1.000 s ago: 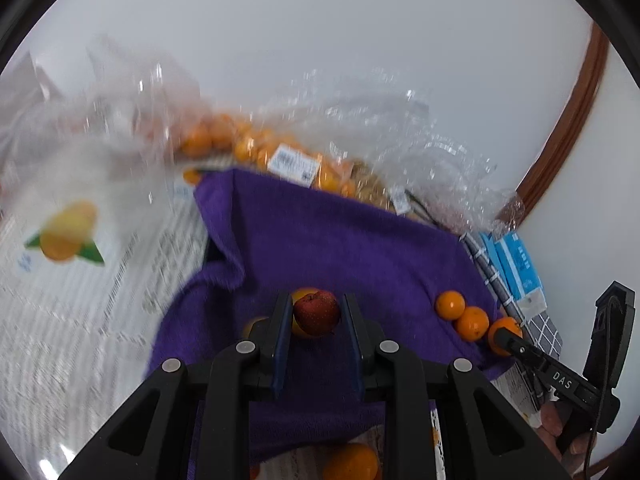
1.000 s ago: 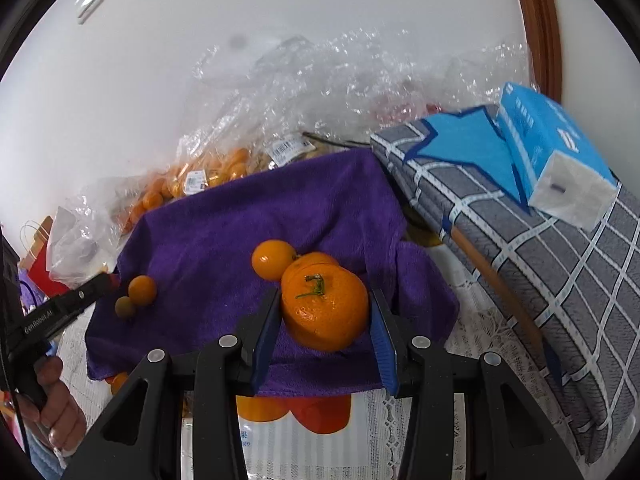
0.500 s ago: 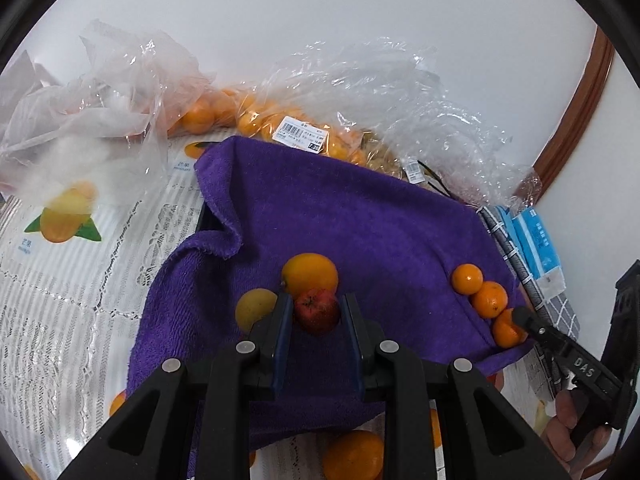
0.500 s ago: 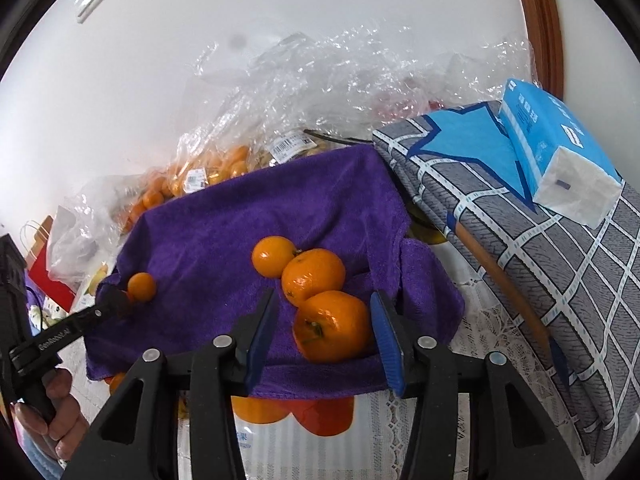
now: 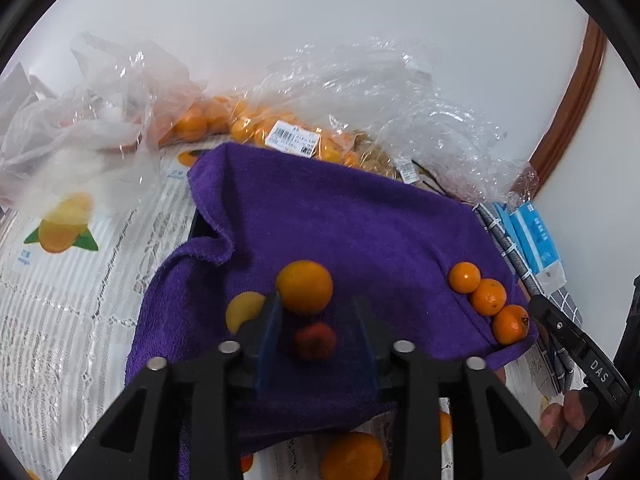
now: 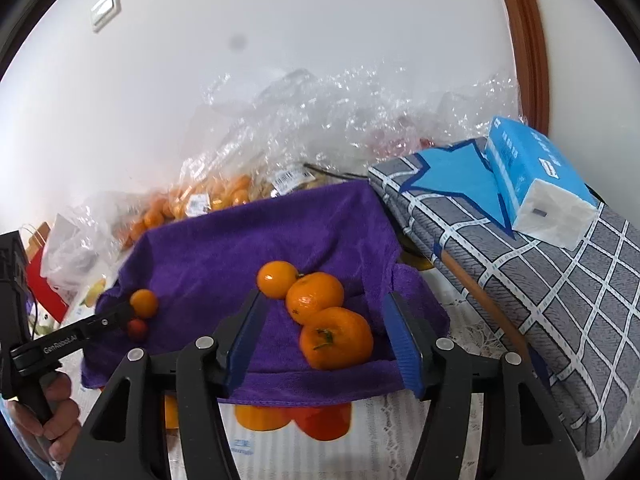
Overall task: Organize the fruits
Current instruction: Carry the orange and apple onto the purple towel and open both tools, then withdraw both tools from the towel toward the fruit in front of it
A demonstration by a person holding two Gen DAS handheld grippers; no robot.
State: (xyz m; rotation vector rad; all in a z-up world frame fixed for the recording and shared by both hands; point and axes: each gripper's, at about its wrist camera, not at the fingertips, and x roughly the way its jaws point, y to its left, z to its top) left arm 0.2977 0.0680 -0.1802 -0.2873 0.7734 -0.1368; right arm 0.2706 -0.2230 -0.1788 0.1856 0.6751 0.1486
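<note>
A purple towel (image 5: 340,220) (image 6: 240,256) carries the fruit. In the left wrist view my left gripper (image 5: 318,332) is open, with a small red fruit (image 5: 315,341) lying loose on the towel between its jaws; an orange (image 5: 305,287) and a yellow fruit (image 5: 244,310) lie just beyond. In the right wrist view my right gripper (image 6: 326,332) is open around a large tangerine (image 6: 336,338) that rests on the towel, in a row with two more (image 6: 315,297) (image 6: 277,279). This row also shows in the left wrist view (image 5: 486,297).
Clear plastic bags of small oranges (image 5: 248,120) (image 6: 208,196) lie against the wall behind the towel. A grey checked cushion (image 6: 540,280) with a blue tissue pack (image 6: 532,180) sits to the right. A fruit-printed tablecloth (image 5: 60,280) covers the table.
Both grippers have opened. The left one let go of the red fruit and the right one let go of the large tangerine; both fruits now rest on the towel.
</note>
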